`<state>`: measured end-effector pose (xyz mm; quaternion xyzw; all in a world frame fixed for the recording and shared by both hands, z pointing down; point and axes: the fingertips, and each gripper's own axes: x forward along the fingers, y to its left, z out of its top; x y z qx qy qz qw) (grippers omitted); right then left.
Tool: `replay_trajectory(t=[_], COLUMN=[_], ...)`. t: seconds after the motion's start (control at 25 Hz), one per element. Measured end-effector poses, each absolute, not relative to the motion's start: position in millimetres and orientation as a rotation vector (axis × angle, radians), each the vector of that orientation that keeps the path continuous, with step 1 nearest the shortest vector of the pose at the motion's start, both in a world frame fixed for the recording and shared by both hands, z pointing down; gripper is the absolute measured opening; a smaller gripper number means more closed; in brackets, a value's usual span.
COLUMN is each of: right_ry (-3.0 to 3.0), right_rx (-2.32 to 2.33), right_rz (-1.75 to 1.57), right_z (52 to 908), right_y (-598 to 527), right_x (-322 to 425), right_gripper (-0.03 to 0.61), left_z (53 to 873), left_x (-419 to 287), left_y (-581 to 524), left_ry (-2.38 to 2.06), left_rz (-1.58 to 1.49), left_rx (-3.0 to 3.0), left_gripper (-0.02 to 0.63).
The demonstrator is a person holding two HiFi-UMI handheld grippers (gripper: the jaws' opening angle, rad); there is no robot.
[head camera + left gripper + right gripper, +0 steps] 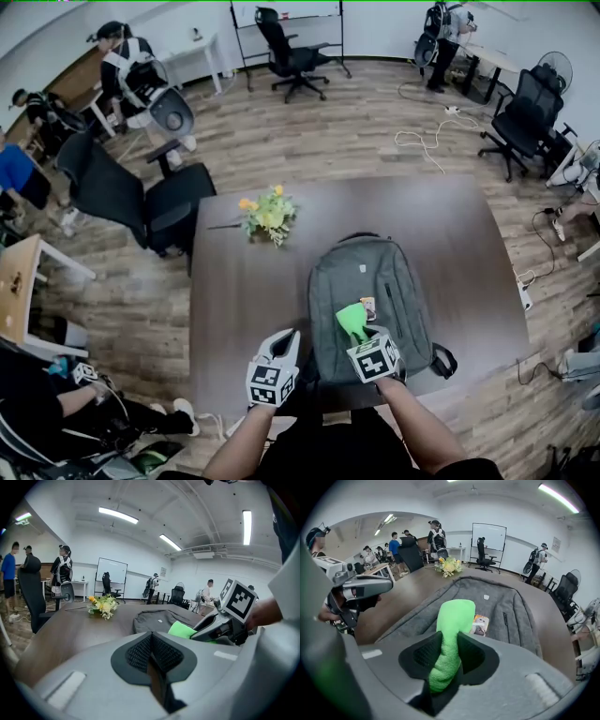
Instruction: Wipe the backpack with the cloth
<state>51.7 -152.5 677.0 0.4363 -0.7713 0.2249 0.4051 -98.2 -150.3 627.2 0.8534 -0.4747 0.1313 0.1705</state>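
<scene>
Right gripper view has your right gripper (449,657) clamped on the green cloth (453,620), bunched so a free tuft pokes ahead to meet the fabric; the grey backpack (497,604) lies flat on the surface (234,291), long axis running away from you, handle at the far end. Your left gripper (284,345) sits just beside its near corner, jaws together on nothing, probably ready to steady it.

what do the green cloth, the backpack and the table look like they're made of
The green cloth looks like microfibre or terry: matte, with a fuzzy nubbly pile where the right gripper pinches it. The backpack is grey woven fabric, heathered and matte, probably polyester. The table is dark brown and smooth with a faint sheen: wood veneer or laminate, cannot tell which.
</scene>
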Motion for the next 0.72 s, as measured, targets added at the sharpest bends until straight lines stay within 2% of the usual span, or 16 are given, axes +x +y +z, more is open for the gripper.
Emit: replay_trajectory(t=[0.72], right_ry=[-1.854], right_rx=[1.246], right_rz=[0.588], right_z=[669], right_y=[-151], right_x=[139], right_gripper=[0.106], left_z=[629], left_x=[-43], left_y=[-157], left_ry=[-1.228], left_rz=[0.407], left_rx=[2.499], left_gripper=[0.017])
